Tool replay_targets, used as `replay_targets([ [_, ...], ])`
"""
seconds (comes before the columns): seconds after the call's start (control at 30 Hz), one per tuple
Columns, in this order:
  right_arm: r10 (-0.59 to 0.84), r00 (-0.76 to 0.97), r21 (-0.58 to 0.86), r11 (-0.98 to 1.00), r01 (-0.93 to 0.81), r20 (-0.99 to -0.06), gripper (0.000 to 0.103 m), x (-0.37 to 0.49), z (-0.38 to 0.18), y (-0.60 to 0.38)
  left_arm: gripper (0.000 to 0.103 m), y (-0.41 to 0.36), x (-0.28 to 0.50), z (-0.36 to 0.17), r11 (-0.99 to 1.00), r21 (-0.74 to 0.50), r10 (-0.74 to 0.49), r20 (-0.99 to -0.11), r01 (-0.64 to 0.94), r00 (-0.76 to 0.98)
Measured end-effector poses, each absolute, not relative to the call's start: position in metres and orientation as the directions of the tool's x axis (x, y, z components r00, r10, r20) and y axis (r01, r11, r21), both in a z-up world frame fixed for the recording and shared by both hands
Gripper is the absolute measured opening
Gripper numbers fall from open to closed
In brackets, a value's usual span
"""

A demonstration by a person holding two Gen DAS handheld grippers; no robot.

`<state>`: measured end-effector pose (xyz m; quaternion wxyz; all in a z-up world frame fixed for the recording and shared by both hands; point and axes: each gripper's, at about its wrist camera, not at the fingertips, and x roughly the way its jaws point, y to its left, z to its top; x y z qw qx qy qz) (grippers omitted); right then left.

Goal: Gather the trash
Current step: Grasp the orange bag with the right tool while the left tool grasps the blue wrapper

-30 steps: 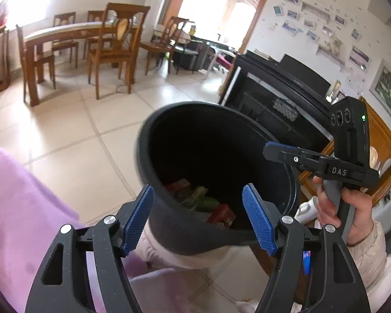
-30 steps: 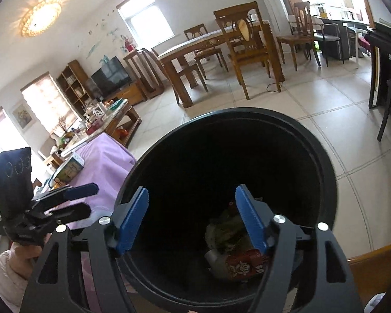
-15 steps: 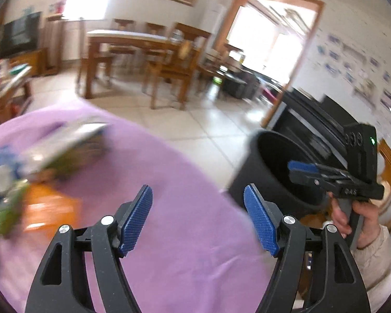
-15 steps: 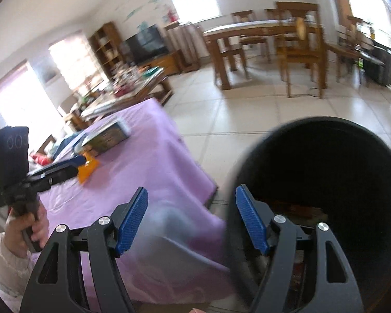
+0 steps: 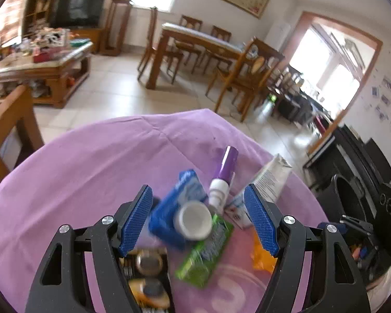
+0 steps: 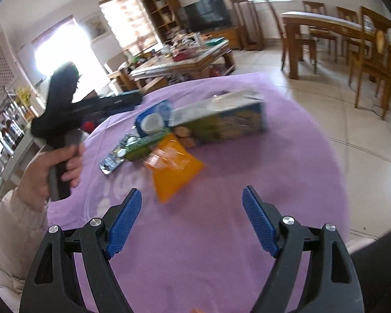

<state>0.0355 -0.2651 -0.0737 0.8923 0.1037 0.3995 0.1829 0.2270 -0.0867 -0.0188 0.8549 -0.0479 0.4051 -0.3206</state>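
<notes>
Blue-padded jaws of the right hand-held gripper [image 6: 190, 221] are standing wide apart with nothing between them, having just been opening further, tilting down over the purple-clothed tabletop [image 6: 221, 234]. The left hand-held gripper [image 5: 199, 221] is also angling down with jaws apart, hanging above the trash pile without gripping anything. A left hand [image 6: 52, 167] in a pale sleeve is wrapping around its handle at the tabletop's edge. Just beyond the pads, an orange packet [image 6: 173, 168], a green wrapper [image 5: 206, 253], a blue packet [image 5: 174, 208] and a white cap [image 5: 193, 220] are lying clustered. Farther back, a purple tube [image 5: 225, 169] and a carton [image 6: 221, 122] are resting. A black bin [image 5: 349, 203] is standing on the floor beyond the tabletop.
</notes>
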Motion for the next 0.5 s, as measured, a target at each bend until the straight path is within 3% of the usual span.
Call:
replay_targets([
  [0.17,0.408,0.579,0.320,0.913,-0.253,-0.706,0.079,0.061,-0.082,-0.241,0.069,-0.114,0.262,-0.036,0.784,-0.239,-0.532,-0.735,0.573,0.420],
  [0.2,0.403,0.576,0.316,0.915,-0.250,-0.711,0.079,0.064,-0.084,-0.239,0.063,-0.121,0.265,-0.039,0.781,-0.234,-0.527,-0.744,0.579,0.411],
  [0.27,0.386,0.571,0.303,0.923,-0.239,-0.725,0.079,0.070,-0.087,-0.235,0.040,-0.129,0.268,-0.045,0.769,-0.233,-0.526,-0.759,0.596,0.383],
  [0.37,0.373,0.563,0.290,0.928,-0.235,-0.738,0.078,0.077,-0.092,-0.230,0.031,-0.134,0.263,-0.048,0.755,-0.225,-0.532,-0.758,0.616,0.376],
  [0.5,0.349,0.554,0.250,0.936,-0.248,-0.756,0.054,0.083,-0.095,-0.217,0.030,-0.138,0.256,-0.051,0.750,-0.205,-0.527,-0.759,0.629,0.381],
])
